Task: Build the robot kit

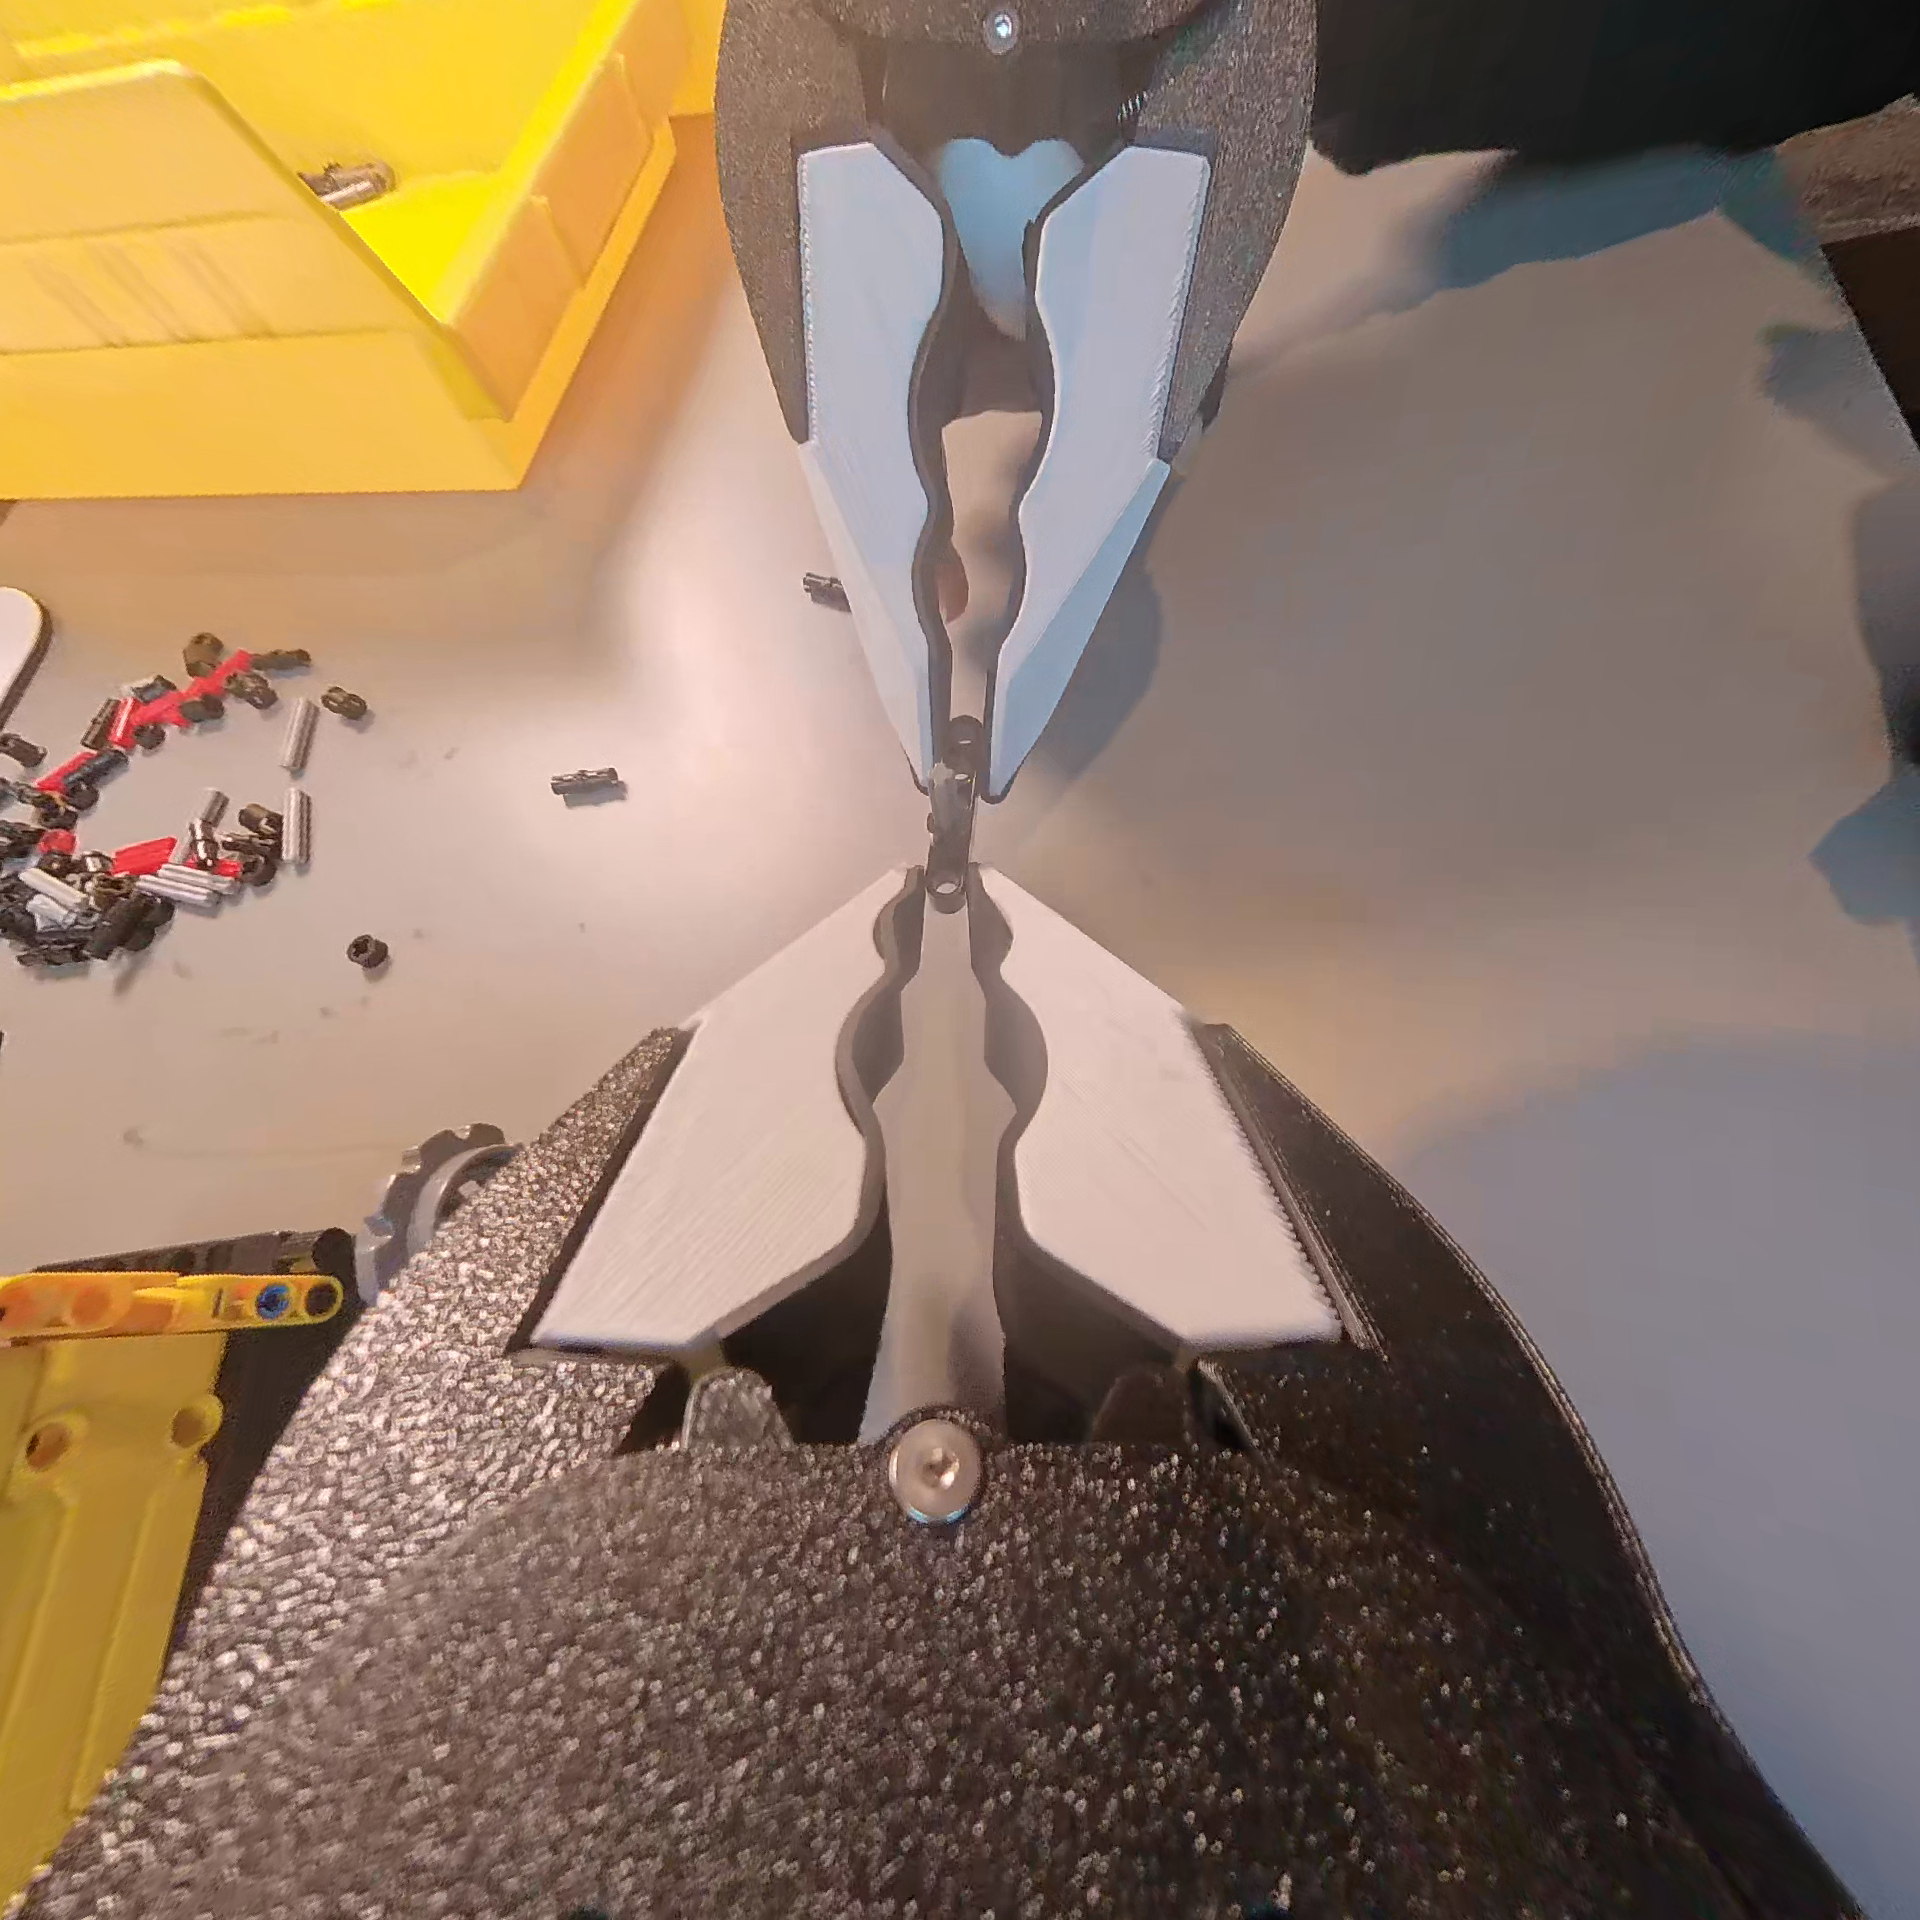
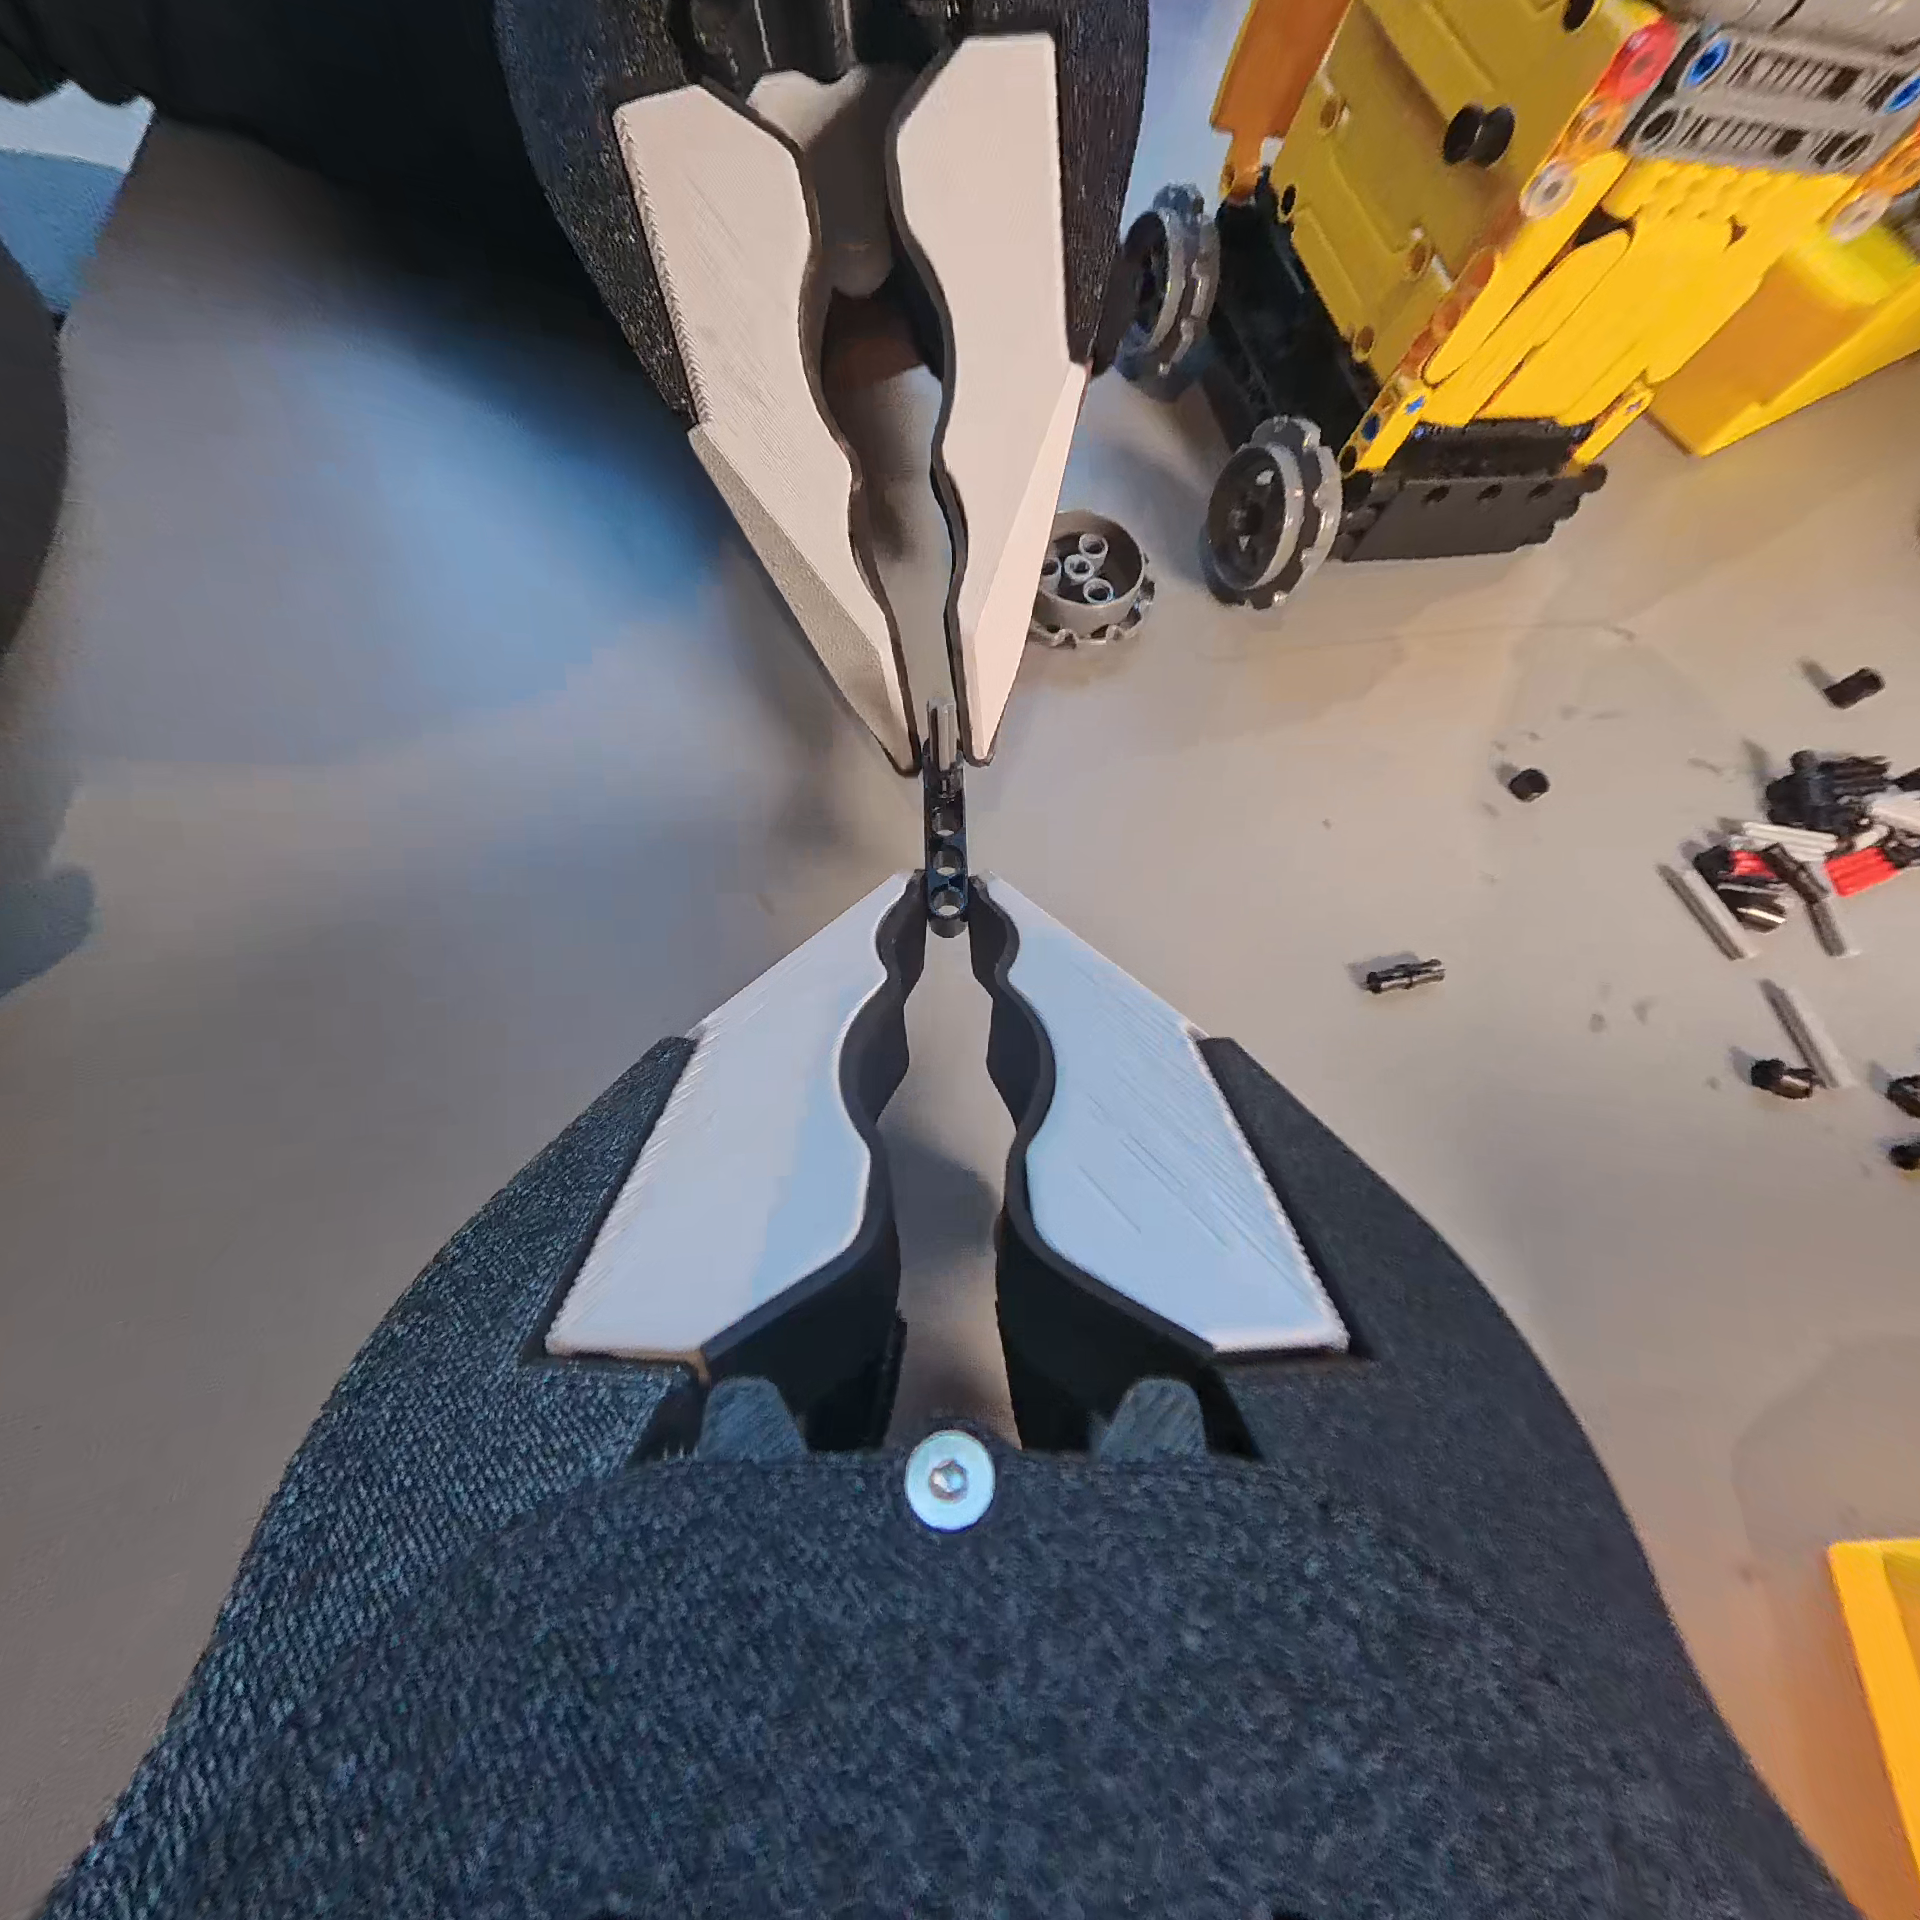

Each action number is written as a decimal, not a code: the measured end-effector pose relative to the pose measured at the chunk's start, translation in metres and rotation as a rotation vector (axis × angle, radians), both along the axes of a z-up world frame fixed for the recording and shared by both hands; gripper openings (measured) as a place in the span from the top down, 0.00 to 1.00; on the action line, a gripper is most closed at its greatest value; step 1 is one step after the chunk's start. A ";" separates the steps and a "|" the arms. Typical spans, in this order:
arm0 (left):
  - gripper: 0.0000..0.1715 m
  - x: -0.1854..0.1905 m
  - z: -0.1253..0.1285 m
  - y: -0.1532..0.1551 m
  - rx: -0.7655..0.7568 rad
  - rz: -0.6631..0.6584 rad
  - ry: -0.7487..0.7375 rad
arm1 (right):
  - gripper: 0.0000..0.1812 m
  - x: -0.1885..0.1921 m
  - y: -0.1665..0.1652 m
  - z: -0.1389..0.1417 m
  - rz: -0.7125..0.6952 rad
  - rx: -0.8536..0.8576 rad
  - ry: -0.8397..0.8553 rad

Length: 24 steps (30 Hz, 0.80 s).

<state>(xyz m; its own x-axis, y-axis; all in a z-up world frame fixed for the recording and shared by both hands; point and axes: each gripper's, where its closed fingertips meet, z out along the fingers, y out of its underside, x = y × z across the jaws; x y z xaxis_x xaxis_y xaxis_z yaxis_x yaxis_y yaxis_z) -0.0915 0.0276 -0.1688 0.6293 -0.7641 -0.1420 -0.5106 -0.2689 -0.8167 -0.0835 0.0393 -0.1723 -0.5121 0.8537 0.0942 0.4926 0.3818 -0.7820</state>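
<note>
**Gripping one black beam from both ends**

Meeting tip to tip at the centre of both views, the two grippers clamp the same small black beam, a thin bar with round holes, held off the grey worktop. The left gripper rises from the bottom of the left wrist view, clenched on the near end of the beam; the right gripper comes down from the top of that frame, closed on the far end. In the right wrist view the roles swap: the right gripper pinches the beam from below, and the left gripper closes on it from above.

A yellow tray fills the upper left of the left wrist view, and loose black, red and grey pieces lie scattered at mid left. A single black pin lies apart from them, nearer the grippers.

In the right wrist view a yellow and black brick-built vehicle with grey wheels stands at upper right. A loose grey wheel lies flat just beside the left gripper's fingers
</note>
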 end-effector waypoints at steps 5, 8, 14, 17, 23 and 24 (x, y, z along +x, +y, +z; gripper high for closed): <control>0.99 -0.003 -0.010 -0.002 -0.032 0.005 0.050 | 0.96 0.003 0.001 -0.009 -0.028 0.017 -0.087; 1.00 -0.004 -0.018 -0.001 -0.045 0.012 0.094 | 0.96 0.004 0.004 -0.014 -0.071 0.048 -0.148; 0.98 -0.003 -0.011 -0.002 -0.029 0.011 0.064 | 0.96 0.006 0.004 -0.018 -0.132 0.082 -0.211; 0.98 -0.001 -0.012 -0.004 -0.034 -0.001 0.068 | 0.91 0.009 0.000 -0.018 -0.124 0.043 -0.227; 0.99 0.001 -0.016 -0.004 -0.029 -0.005 0.102 | 0.92 0.010 -0.002 -0.018 -0.130 0.031 -0.241; 0.99 0.001 -0.017 -0.005 -0.030 -0.005 0.104 | 0.93 0.010 -0.003 -0.018 -0.130 0.036 -0.244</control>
<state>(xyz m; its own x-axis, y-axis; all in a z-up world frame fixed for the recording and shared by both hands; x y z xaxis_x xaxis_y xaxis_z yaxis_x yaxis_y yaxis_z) -0.0904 0.0231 -0.1854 0.6088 -0.7719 -0.1830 -0.5933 -0.2898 -0.7510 -0.0735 0.0361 -0.1908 -0.4100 0.9120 0.0128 0.7115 0.3286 -0.6211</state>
